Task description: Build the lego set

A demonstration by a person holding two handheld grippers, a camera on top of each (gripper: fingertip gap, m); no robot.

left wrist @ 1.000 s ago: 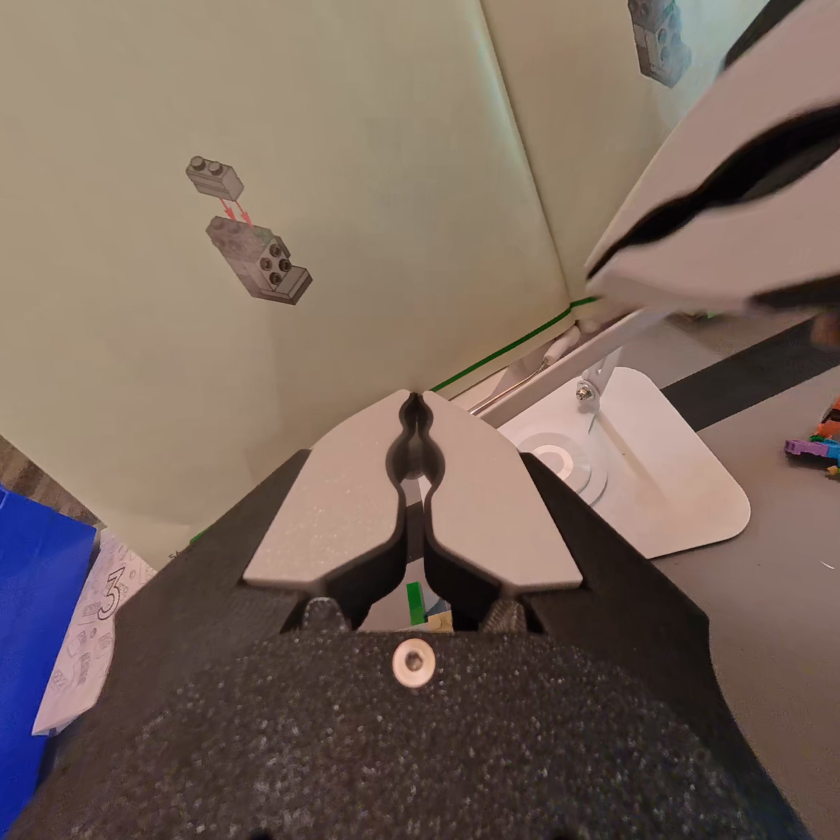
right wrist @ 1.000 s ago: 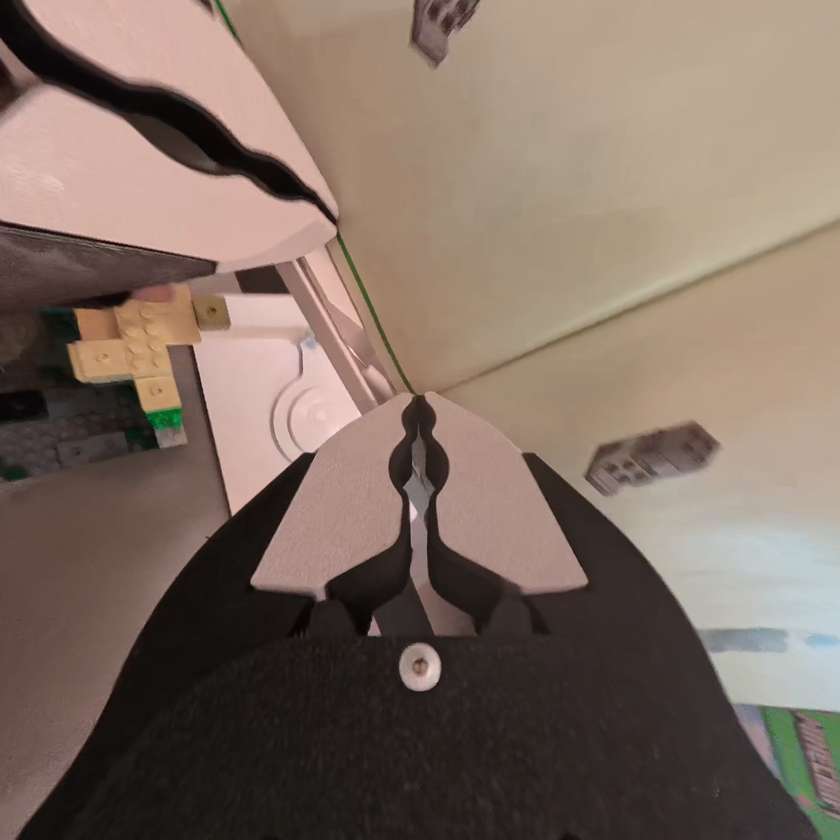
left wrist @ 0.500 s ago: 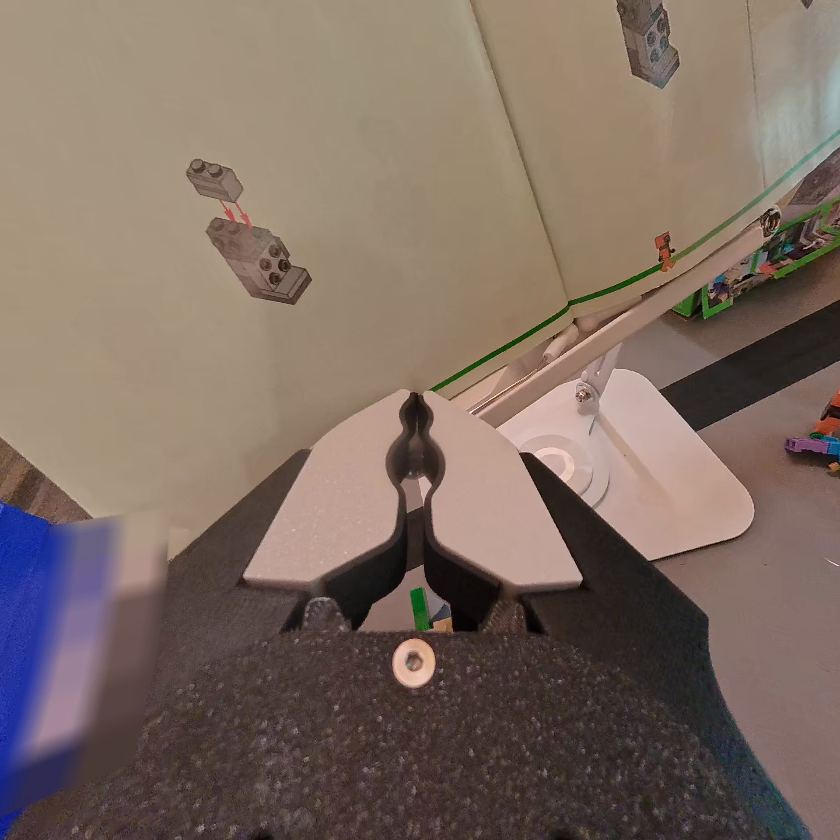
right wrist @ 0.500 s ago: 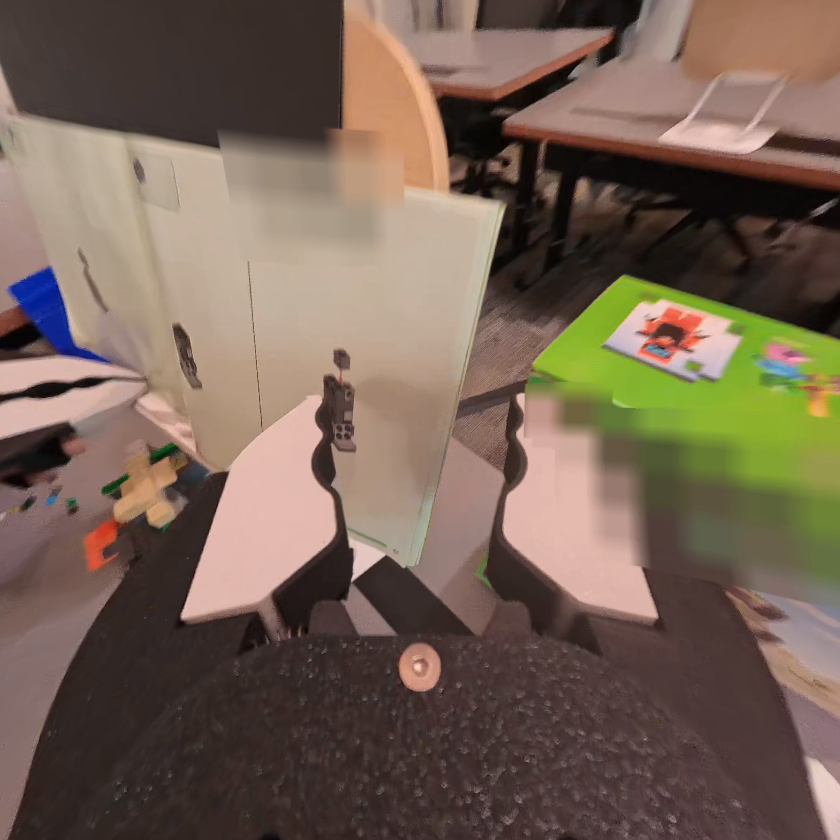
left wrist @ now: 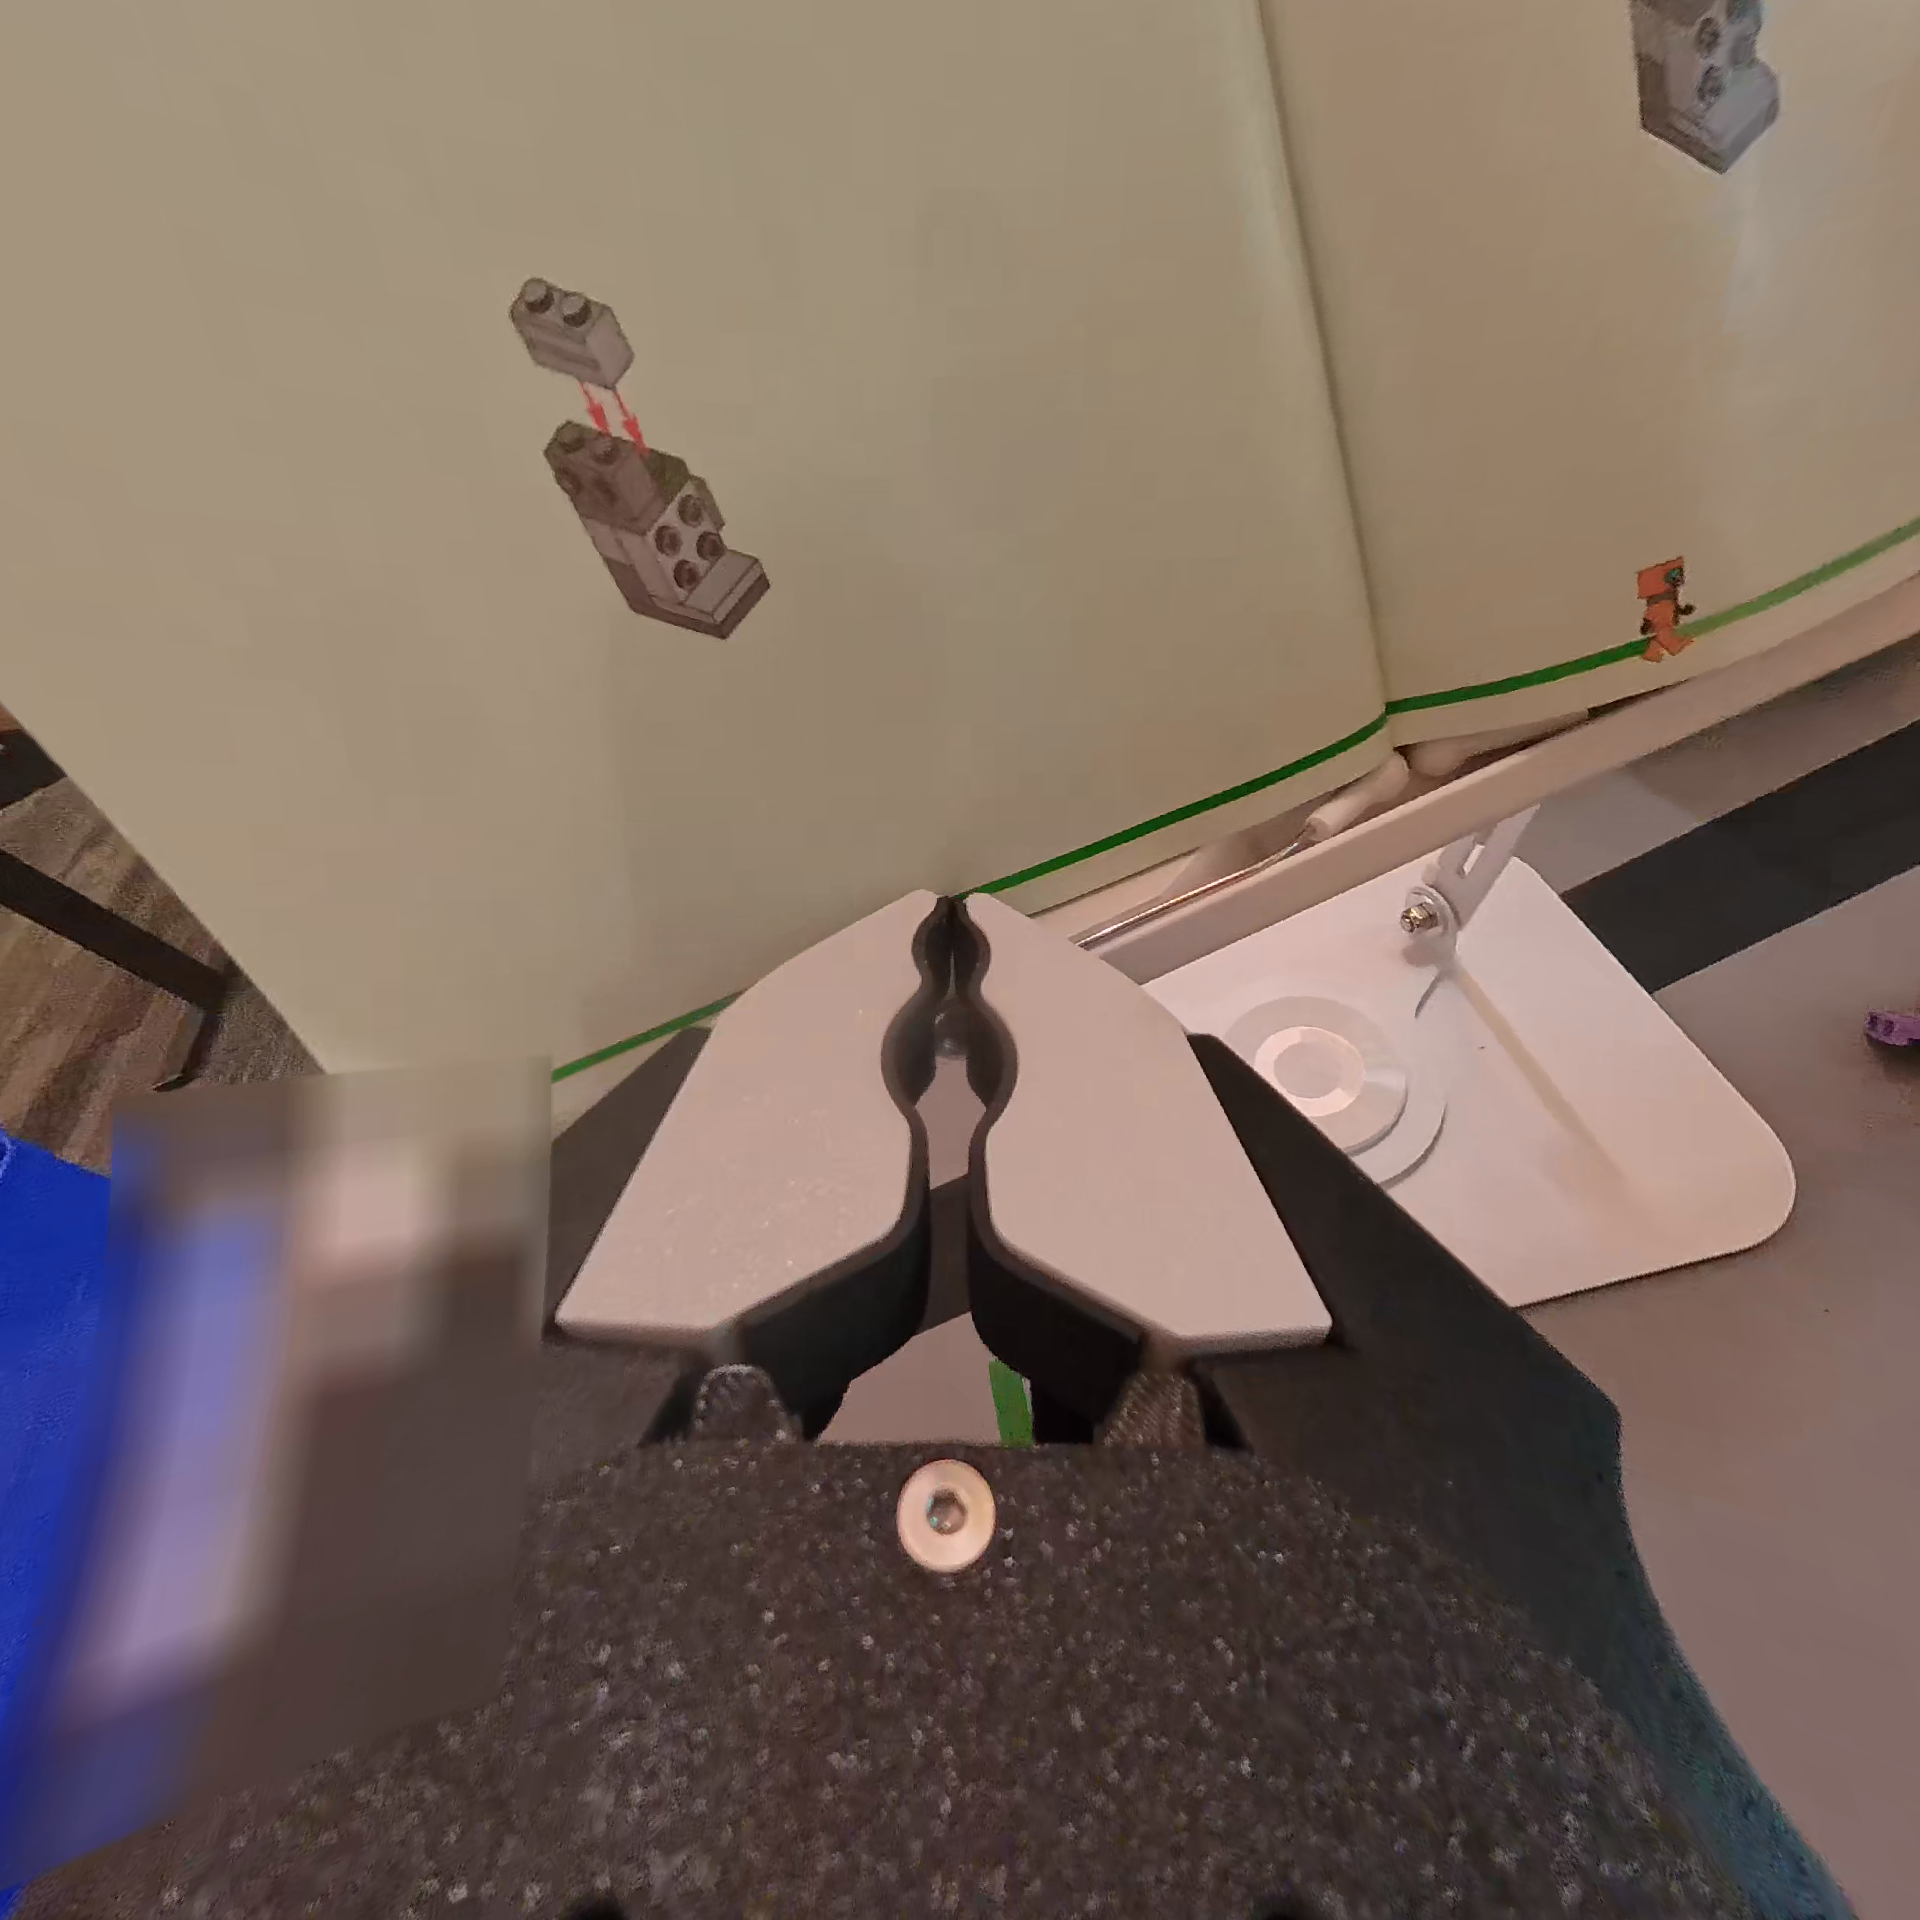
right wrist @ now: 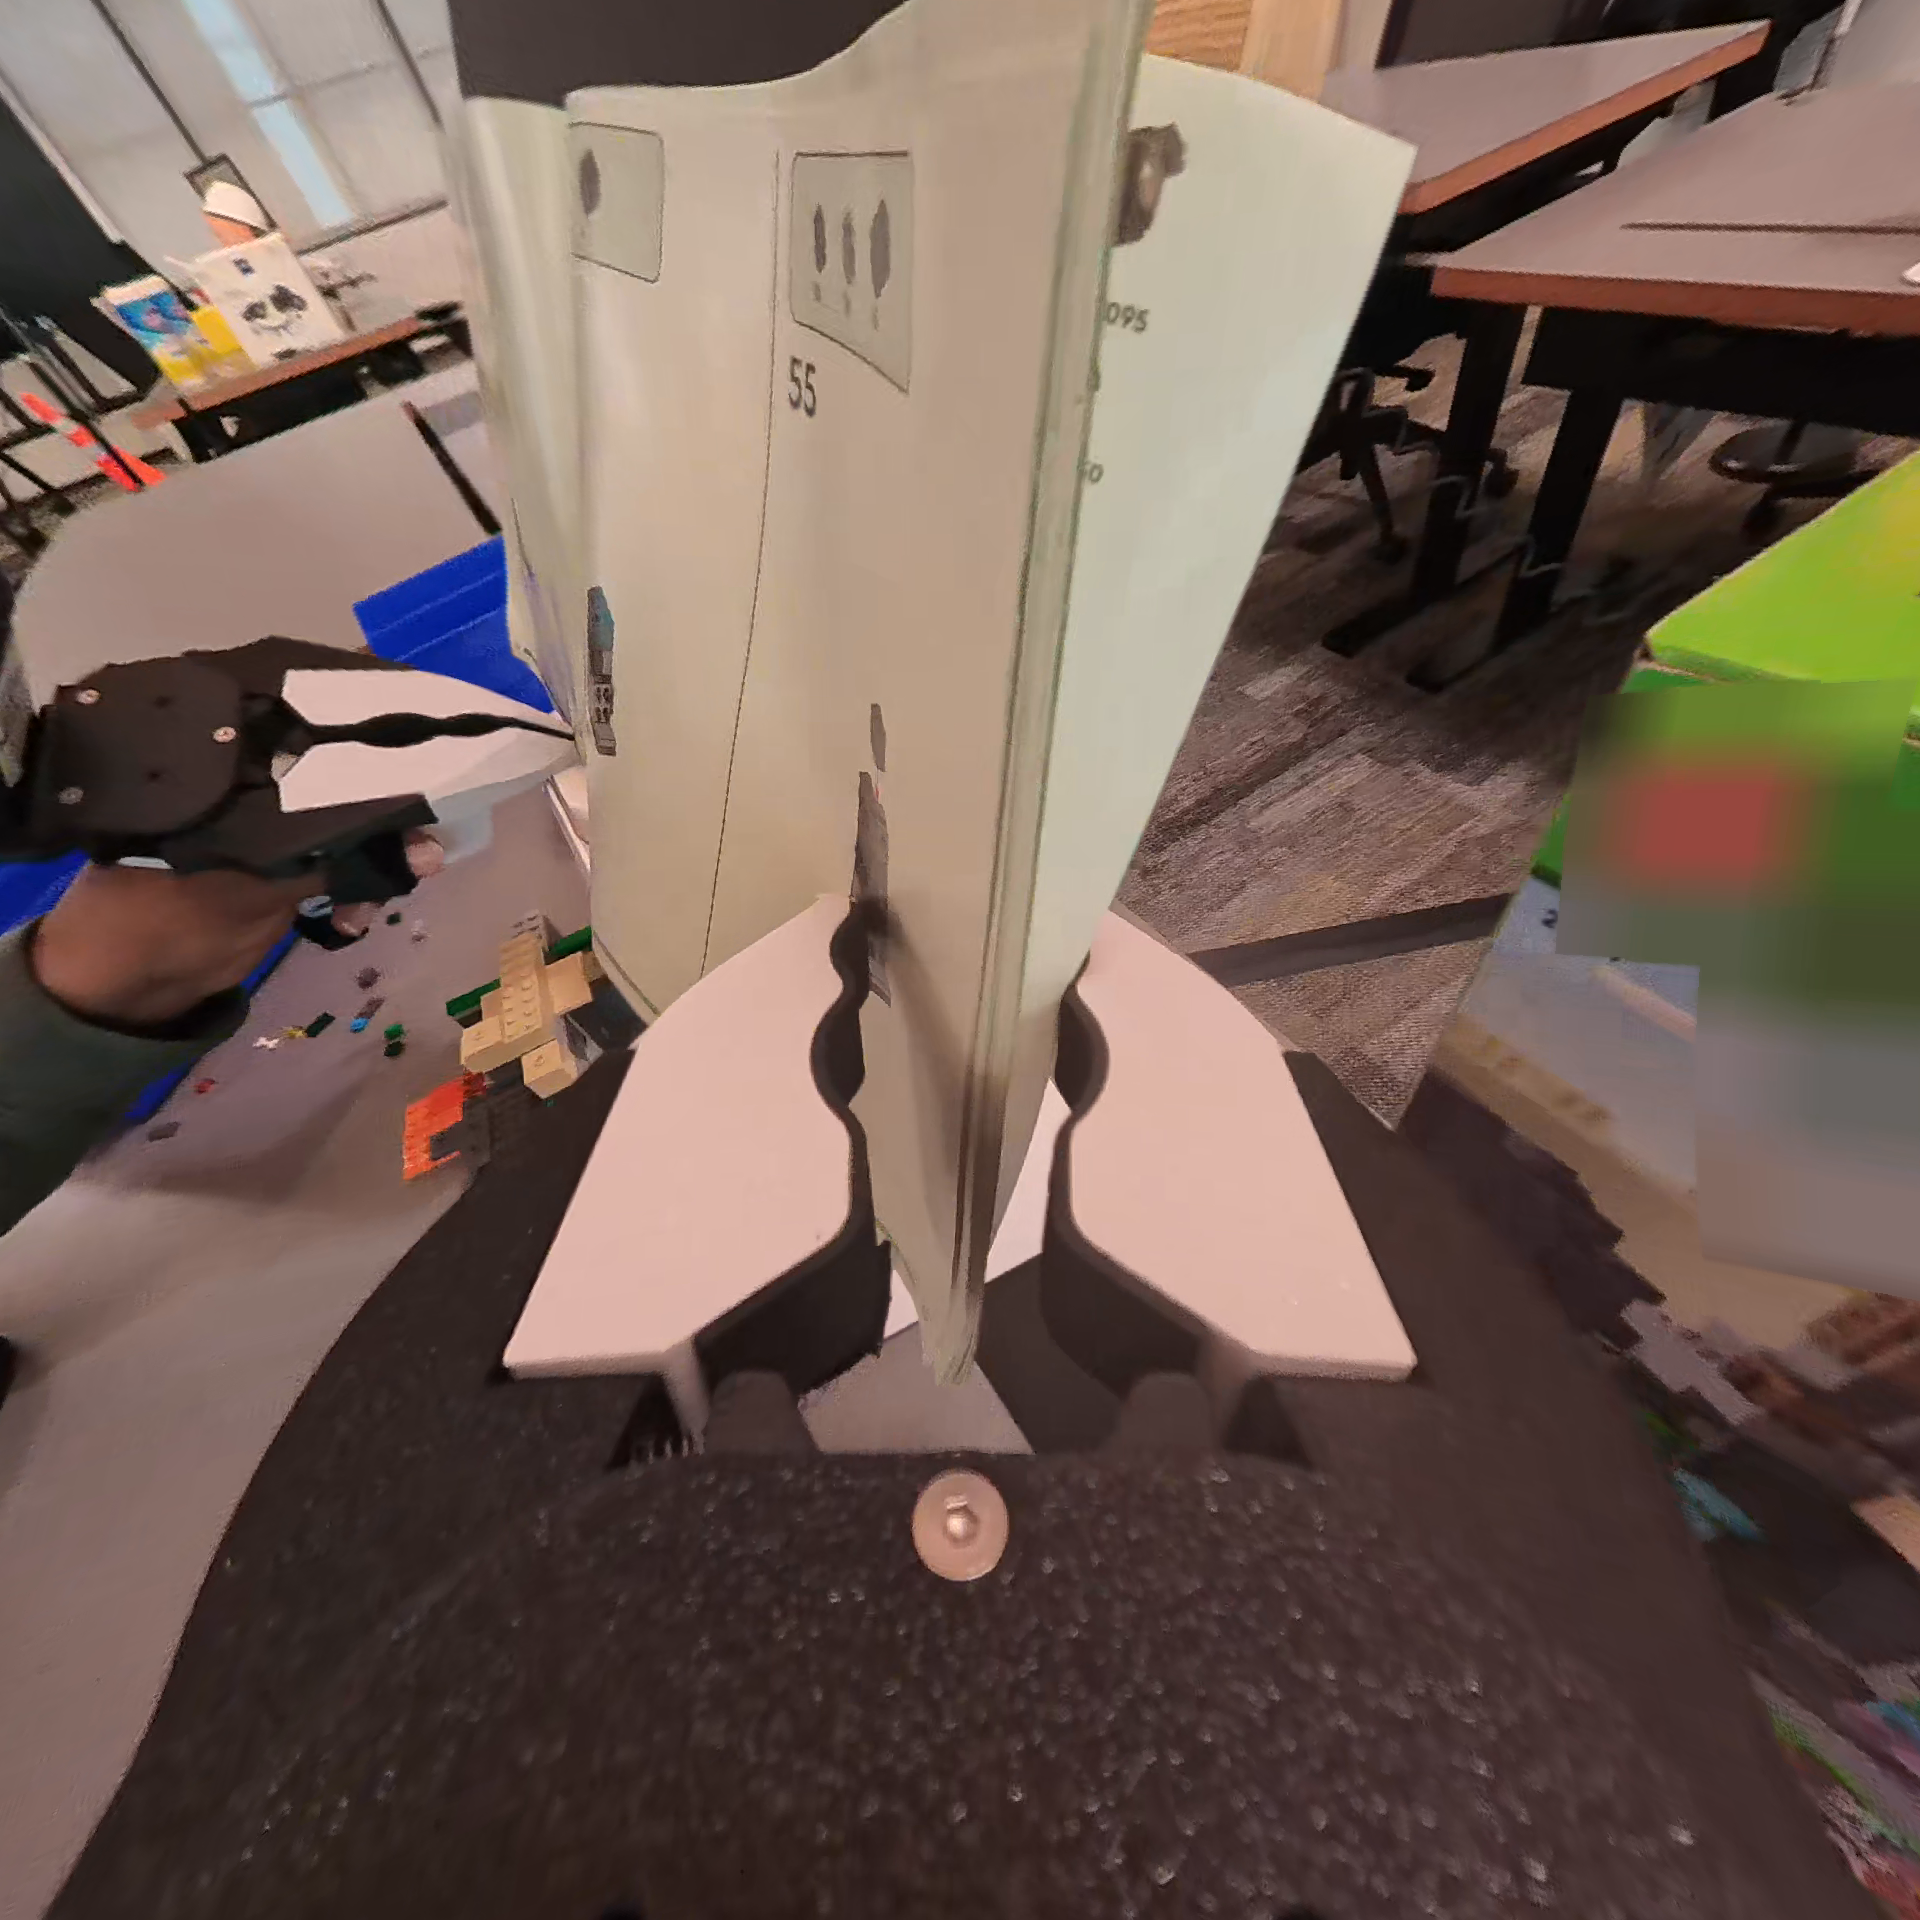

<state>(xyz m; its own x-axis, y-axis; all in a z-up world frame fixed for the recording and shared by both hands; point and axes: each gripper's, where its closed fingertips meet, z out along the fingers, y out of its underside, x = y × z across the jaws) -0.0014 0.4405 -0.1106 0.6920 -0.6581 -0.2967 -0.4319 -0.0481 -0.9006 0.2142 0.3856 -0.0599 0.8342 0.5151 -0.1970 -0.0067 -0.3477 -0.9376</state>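
The instruction booklet [left wrist: 935, 416] stands open on a white stand [left wrist: 1538, 1122]. My left gripper [left wrist: 948, 912] is shut, its tips against the lower edge of the left page; it also shows in the right wrist view [right wrist: 561, 732], touching that page. My right gripper [right wrist: 966, 914] is open, and the edge of a lifted sheaf of booklet pages [right wrist: 935, 644] stands between its fingers, not pinched. A partly built lego model [right wrist: 520, 1013] of tan, green, orange and dark grey bricks lies on the grey table beside the booklet.
Small loose bricks [right wrist: 353, 1023] are scattered on the table under the left hand. A blue bin [right wrist: 447, 623] stands behind the left gripper. A green lego box [right wrist: 1766, 644] is on the right. A purple brick [left wrist: 1891, 1027] lies right of the stand. My right fingertips sit around 25 centimeters from my left ones. The purple brick [left wrist: 1891, 1027] is closer to my right gripper, around 25 centimeters from its tips; the left tips are 30 centimeters off.
My right gripper has opened and drawn back from close against the booklet; a sheaf of pages now stands on edge between its fingers. My left gripper has stayed shut at the left page.
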